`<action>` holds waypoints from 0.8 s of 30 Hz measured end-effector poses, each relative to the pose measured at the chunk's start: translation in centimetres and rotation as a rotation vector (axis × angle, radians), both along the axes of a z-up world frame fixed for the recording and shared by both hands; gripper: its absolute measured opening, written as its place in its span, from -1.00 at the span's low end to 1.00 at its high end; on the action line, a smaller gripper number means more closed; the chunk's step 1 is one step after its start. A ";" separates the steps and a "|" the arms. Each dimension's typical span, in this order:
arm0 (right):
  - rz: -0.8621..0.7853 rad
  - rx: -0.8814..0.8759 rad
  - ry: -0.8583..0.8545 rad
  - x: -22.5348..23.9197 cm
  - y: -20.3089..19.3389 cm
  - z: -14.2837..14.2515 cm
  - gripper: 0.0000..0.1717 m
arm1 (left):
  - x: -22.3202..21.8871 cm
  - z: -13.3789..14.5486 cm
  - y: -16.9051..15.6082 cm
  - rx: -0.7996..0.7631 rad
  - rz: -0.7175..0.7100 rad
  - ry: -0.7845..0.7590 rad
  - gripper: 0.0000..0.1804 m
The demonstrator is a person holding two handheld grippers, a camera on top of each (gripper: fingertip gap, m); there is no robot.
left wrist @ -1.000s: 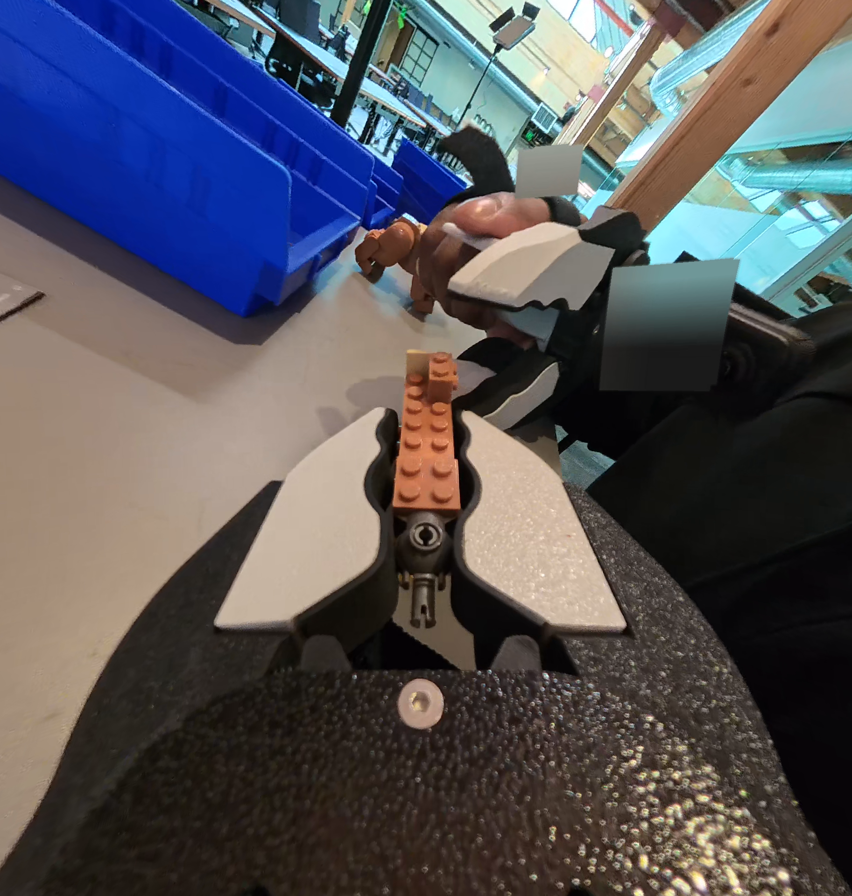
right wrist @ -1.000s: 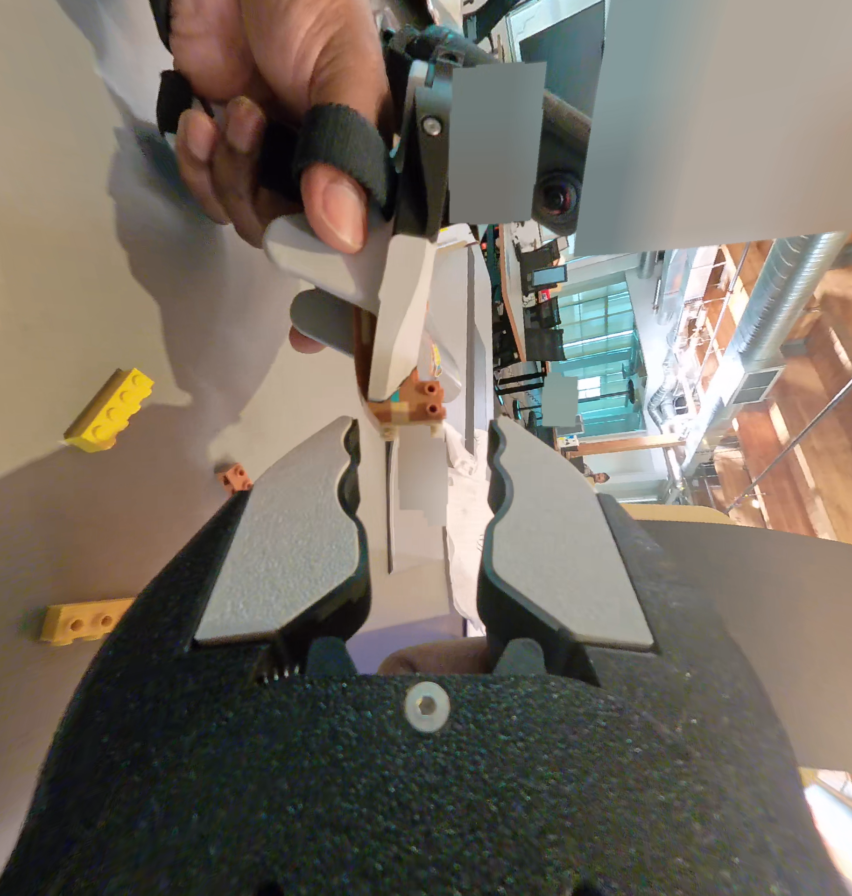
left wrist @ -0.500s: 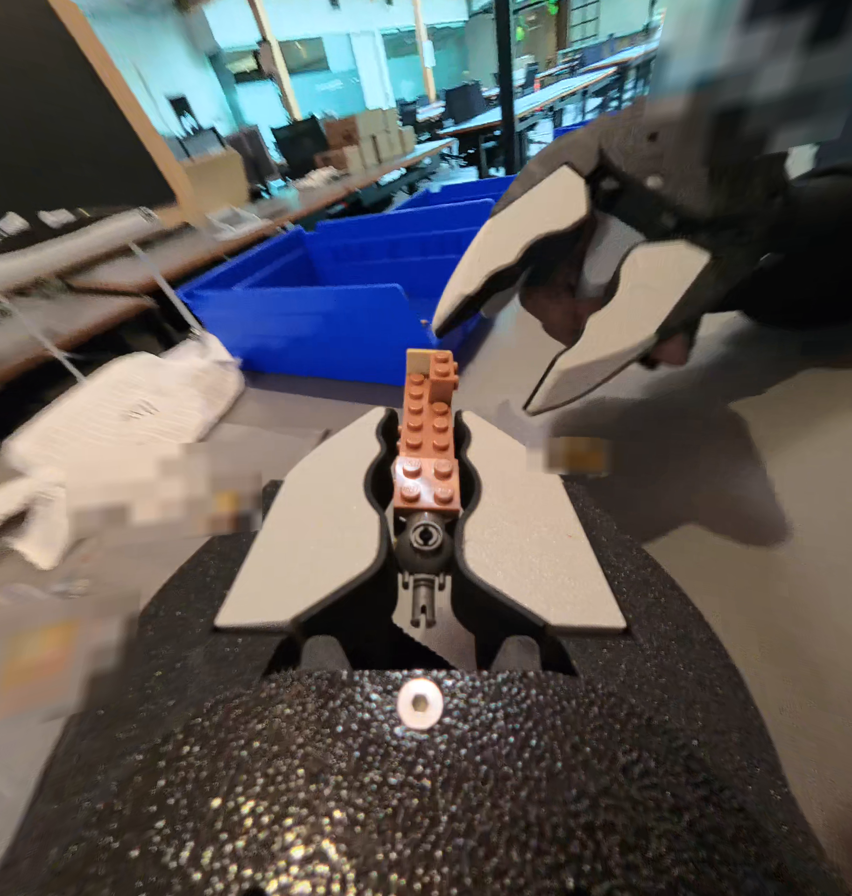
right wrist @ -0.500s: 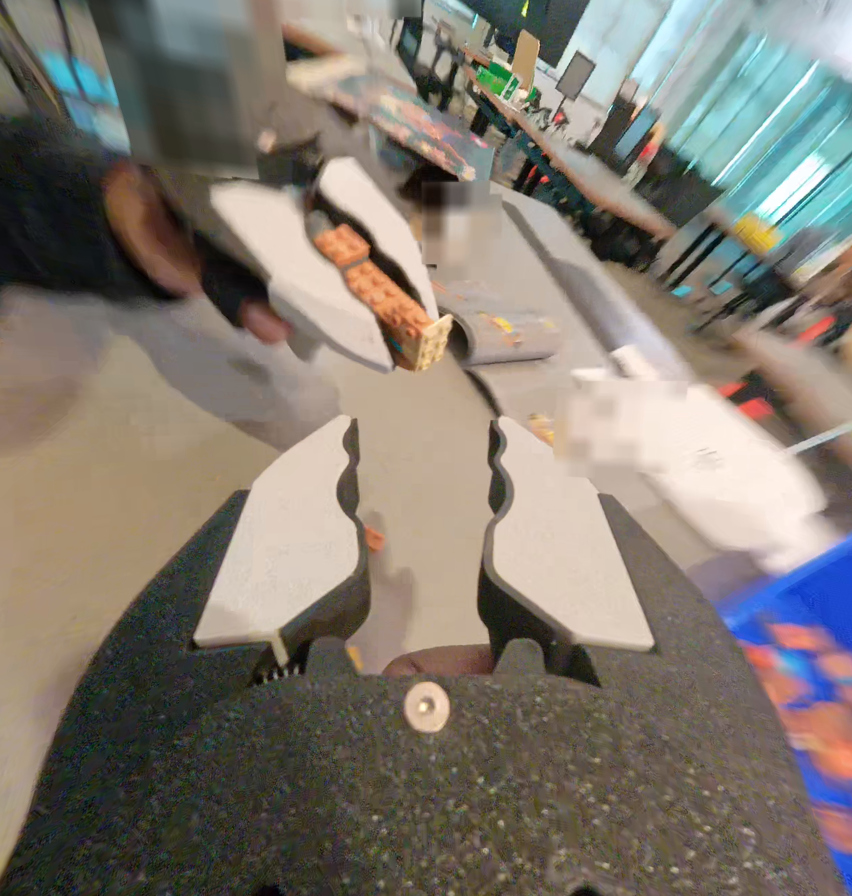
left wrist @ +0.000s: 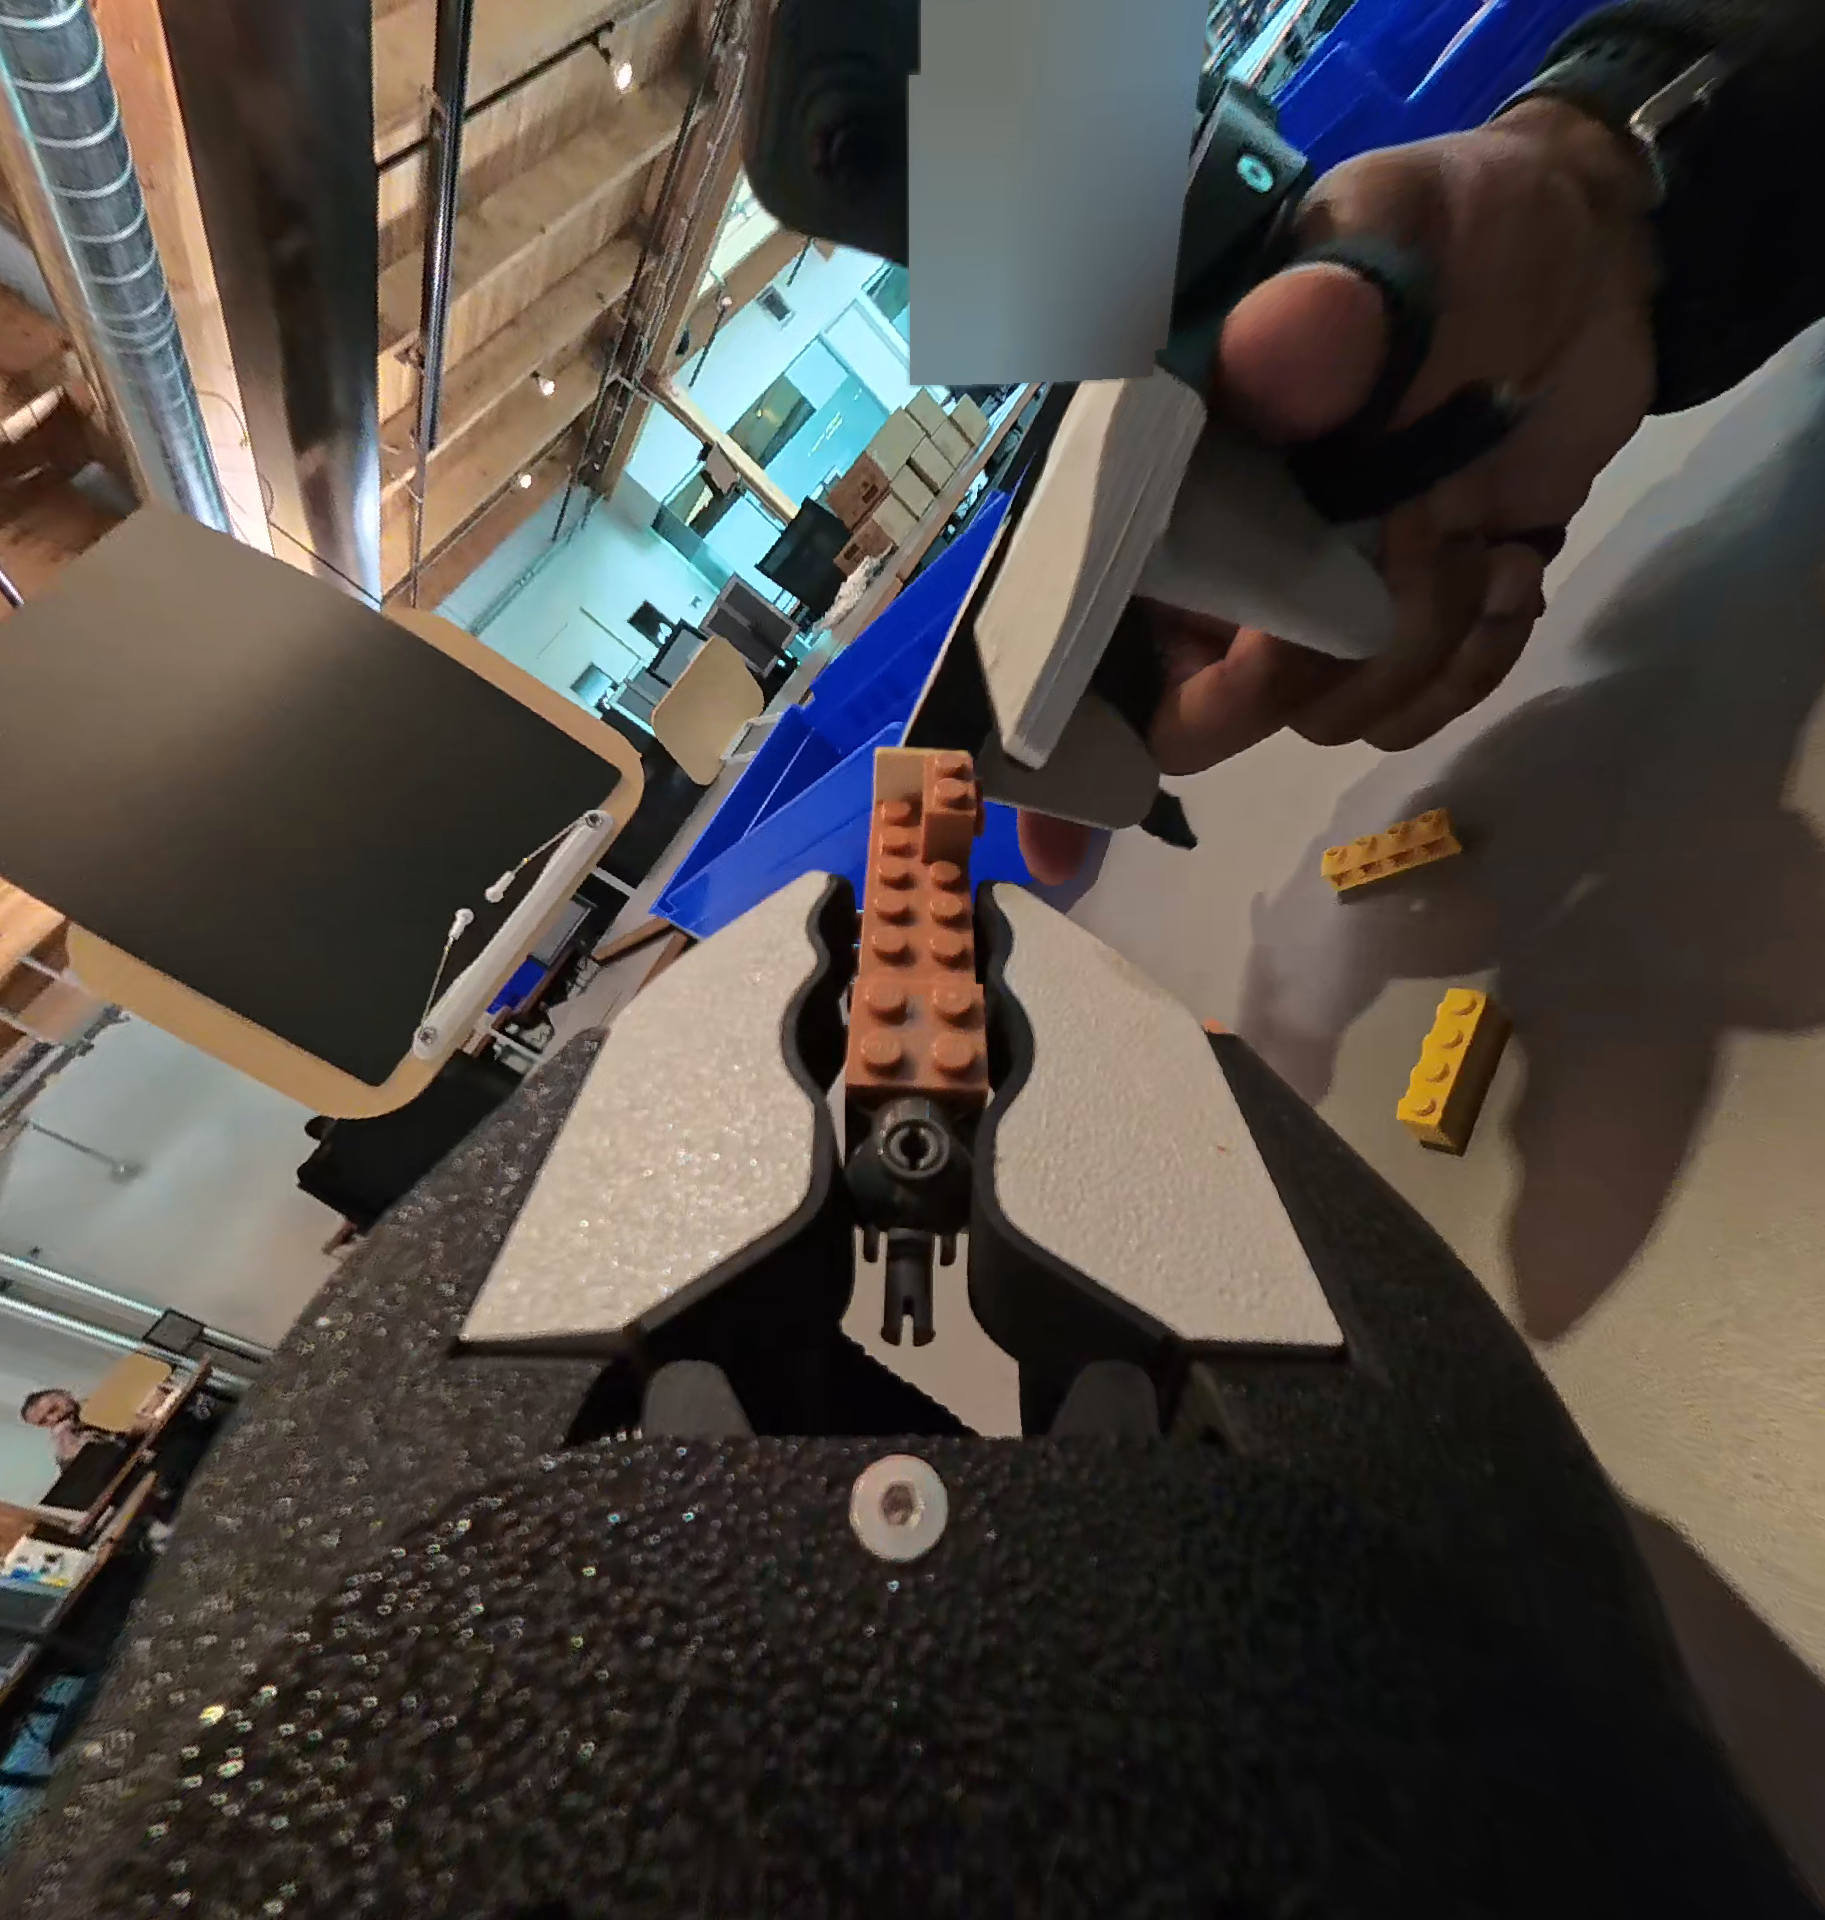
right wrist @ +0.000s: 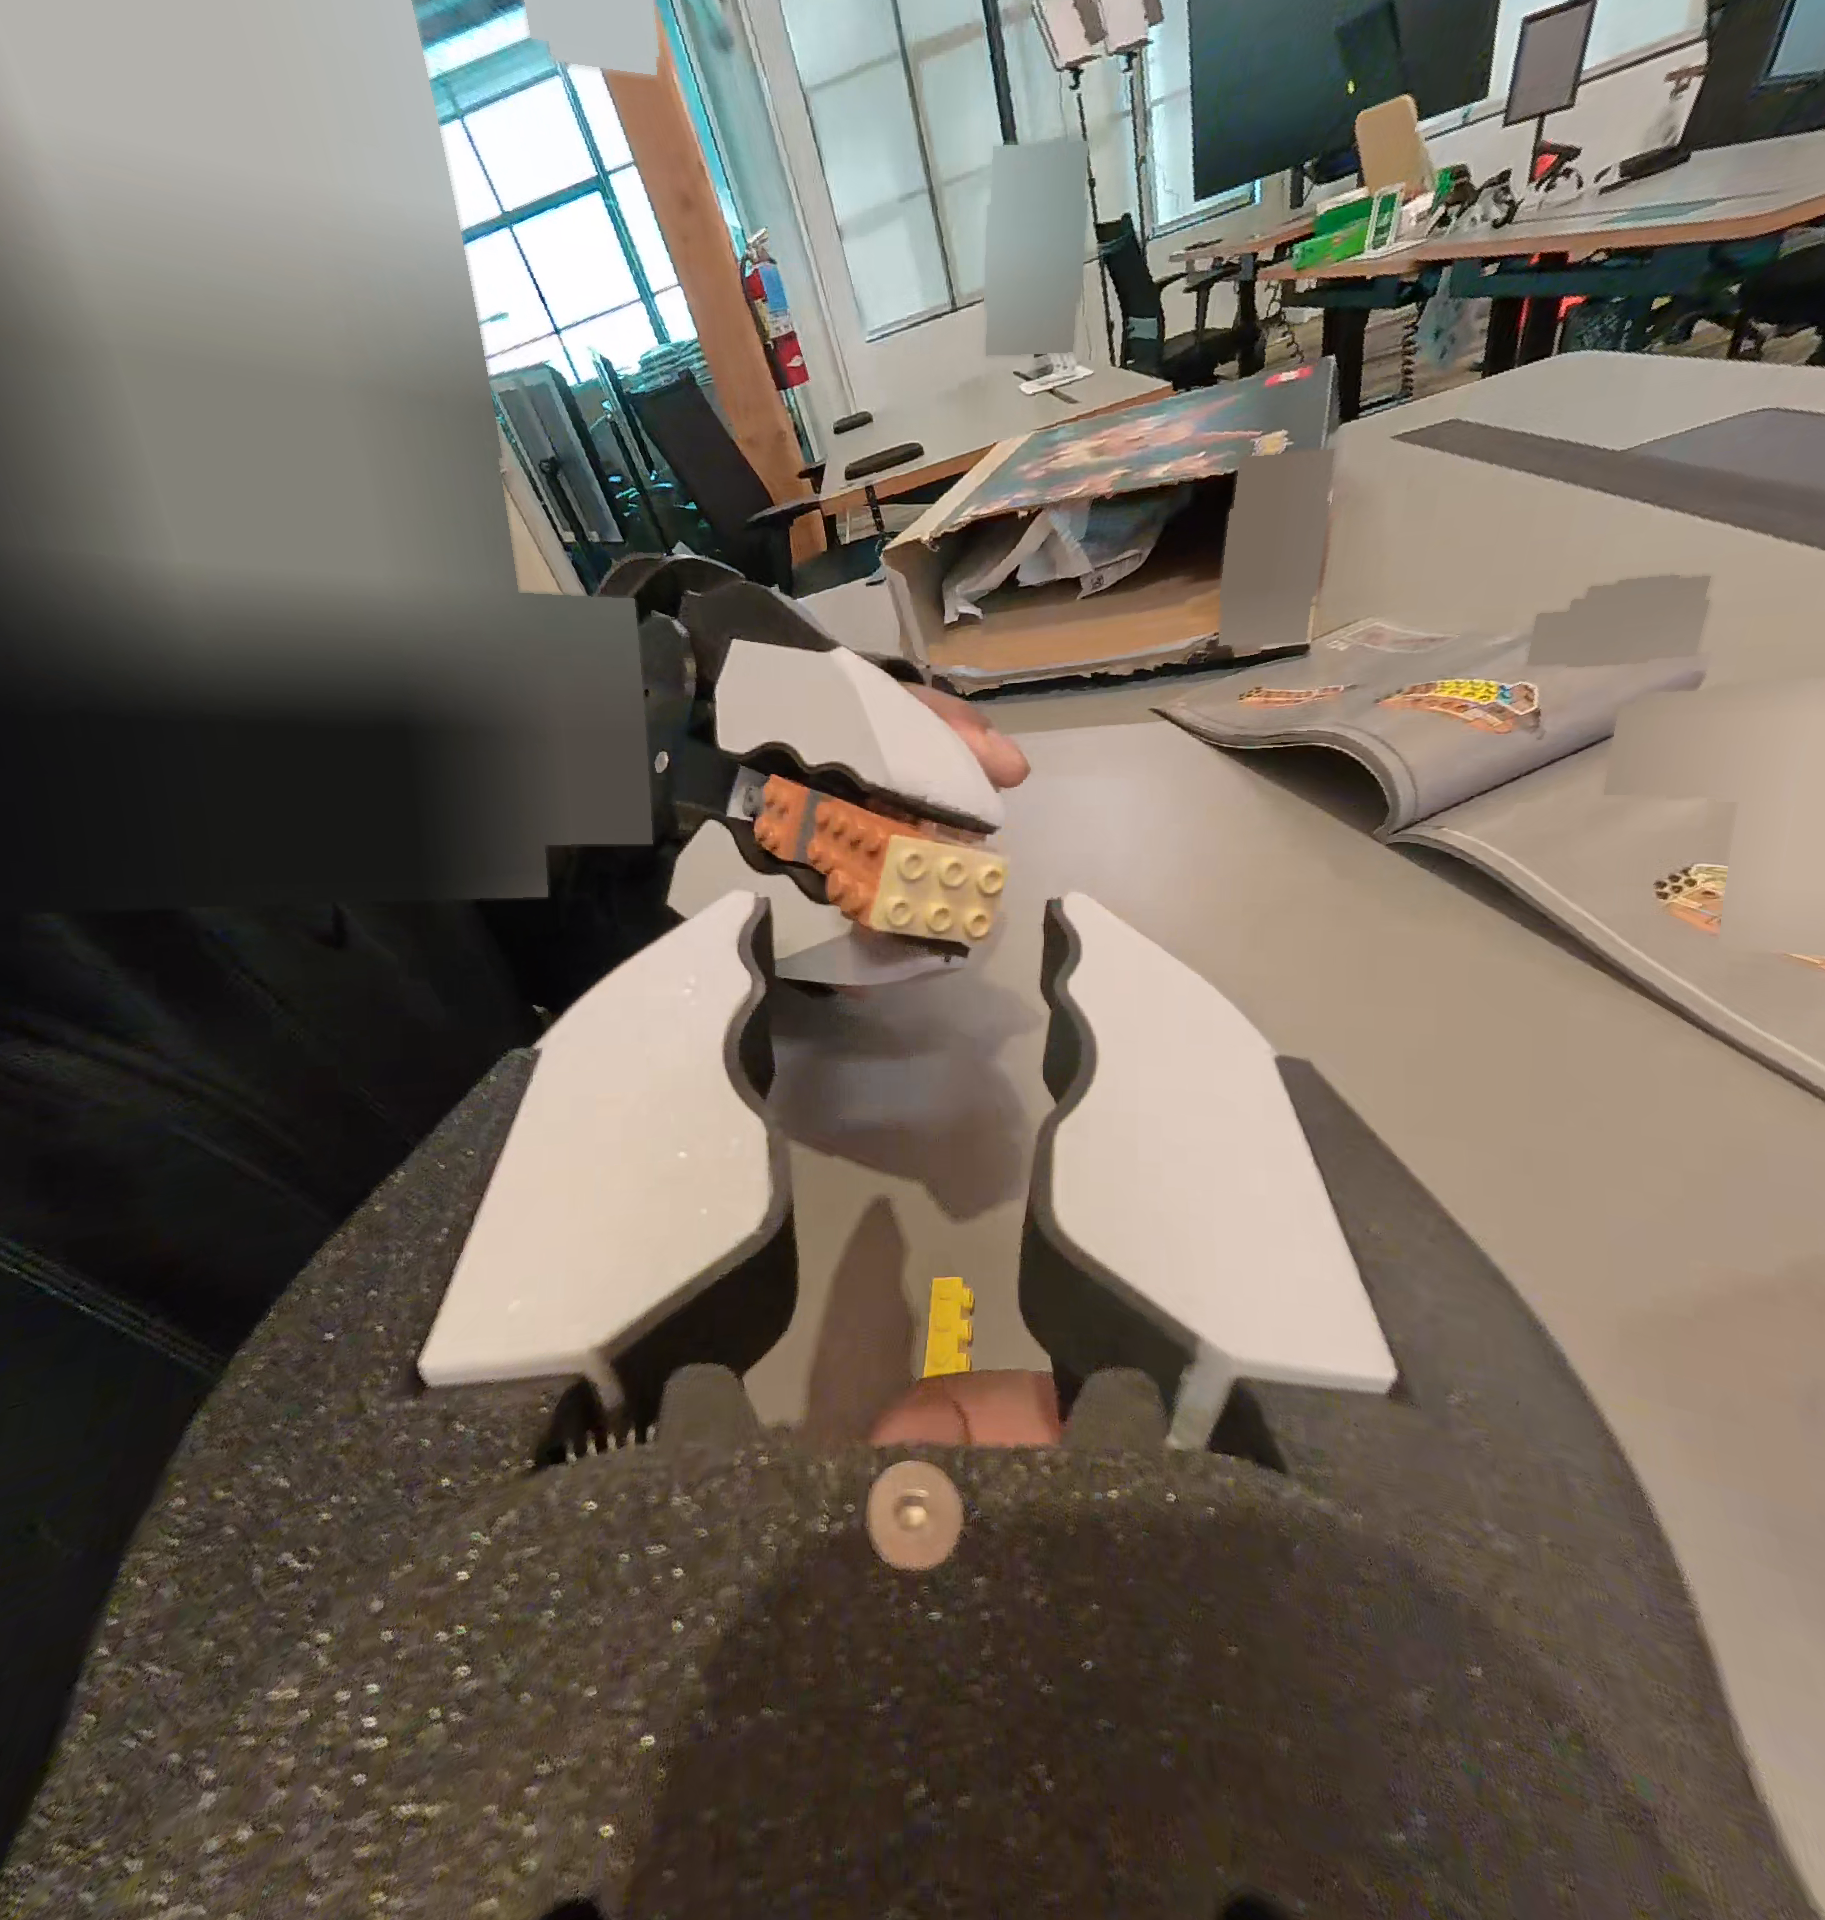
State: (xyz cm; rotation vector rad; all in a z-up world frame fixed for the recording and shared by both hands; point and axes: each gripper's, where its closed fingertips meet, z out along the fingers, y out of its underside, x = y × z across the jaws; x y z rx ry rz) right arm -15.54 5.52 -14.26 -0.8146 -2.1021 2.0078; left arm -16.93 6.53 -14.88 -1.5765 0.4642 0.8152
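- Since half a second ago both grippers have swung round: the blue bins that filled the left wrist view then are now a sliver behind the brick piece, and the ceiling beams fill that view's left side. The two grippers have also drawn closer, tip near tip.
- The left gripper (left wrist: pixel 913 914) is pinching a brown brick assembly (left wrist: pixel 923 935) across its long sides, both pads pressed to it, as it was a second ago.
- The assembly is a long studded brown plate with a small brown block stacked at its far end, a tan brick (right wrist: pixel 944 894) capping that end, and a dark ball-joint part (left wrist: pixel 908 1153) at the near end.
- The right gripper (right wrist: pixel 903 935) is spread wide with nothing between its fingers; the tan end lies just ahead of its tips.
- Two yellow bricks (left wrist: pixel 1453 1070) lie on the grey desk (left wrist: pixel 1666 1403) under the right gripper; an open booklet (right wrist: pixel 1510 748) and a torn cardboard box (right wrist: pixel 1095 582) sit toward the desk's far side.
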 end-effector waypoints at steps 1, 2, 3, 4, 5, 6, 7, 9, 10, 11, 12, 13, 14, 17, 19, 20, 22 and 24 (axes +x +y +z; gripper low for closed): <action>0.003 -0.002 -0.004 0.0 0.0 -0.1 -0.44 | 0.1 0.0 0.0 0.001 -0.008 0.013 -0.76; 0.008 -0.004 -0.007 0.0 -0.1 -0.2 -0.47 | 0.2 0.0 0.0 0.001 -0.014 0.028 -0.76; 0.008 -0.009 -0.009 0.0 -0.1 -0.2 -0.49 | 0.3 0.0 0.0 0.000 -0.019 0.042 -0.76; 0.007 -0.014 -0.011 0.0 0.0 -0.2 -0.52 | 0.4 -0.1 0.1 -0.004 -0.023 0.057 -0.76; 0.009 -0.019 -0.012 0.0 0.0 -0.2 -0.56 | 0.5 -0.2 0.1 -0.009 -0.024 0.073 -0.76; 0.015 -0.022 -0.012 0.1 0.0 -0.2 -0.57 | 0.7 -0.3 0.2 -0.011 -0.027 0.090 -0.76; 0.023 -0.025 -0.013 0.2 -0.1 -0.2 -0.60 | 0.7 -0.3 0.2 -0.012 -0.025 0.103 -0.76; 0.028 -0.028 -0.002 0.4 -0.2 -0.2 -0.64 | 0.8 -0.3 0.2 -0.010 -0.028 0.111 -0.76; 0.030 -0.028 0.004 0.5 -0.2 -0.2 -0.64 | 0.9 -0.2 0.2 -0.008 -0.034 0.112 -0.76; 0.033 -0.027 0.006 0.6 -0.3 -0.2 -0.64 | 1.0 -0.2 0.2 -0.009 -0.039 0.114 -0.76; 0.036 -0.026 0.005 0.6 -0.3 -0.2 -0.64 | 1.0 -0.2 0.2 -0.011 -0.040 0.117 -0.76; 0.040 -0.024 0.006 0.7 -0.3 -0.2 -0.64 | 1.1 -0.2 0.2 -0.011 -0.043 0.121 -0.76; 0.043 -0.020 0.010 0.8 -0.3 -0.3 -0.64 | 1.2 -0.3 0.2 -0.012 -0.044 0.122 -0.76; 0.047 -0.007 0.015 0.9 -0.3 -0.3 -0.64 | 1.3 -0.3 0.2 -0.011 -0.048 0.126 -0.76; 0.047 -0.012 0.021 0.9 -0.3 -0.2 -0.64 | 1.4 -0.1 0.2 -0.002 -0.052 0.117 -0.76; 0.048 -0.012 0.022 1.0 -0.3 -0.2 -0.65 | 1.4 -0.1 0.2 0.000 -0.055 0.113 -0.76; 0.050 -0.009 0.022 1.0 -0.3 -0.2 -0.65 | 1.4 -0.1 0.3 0.000 -0.055 0.111 -0.76; 0.052 -0.013 0.014 1.0 -0.2 -0.3 -0.64 | 1.4 -0.2 0.3 -0.003 -0.056 0.107 -0.76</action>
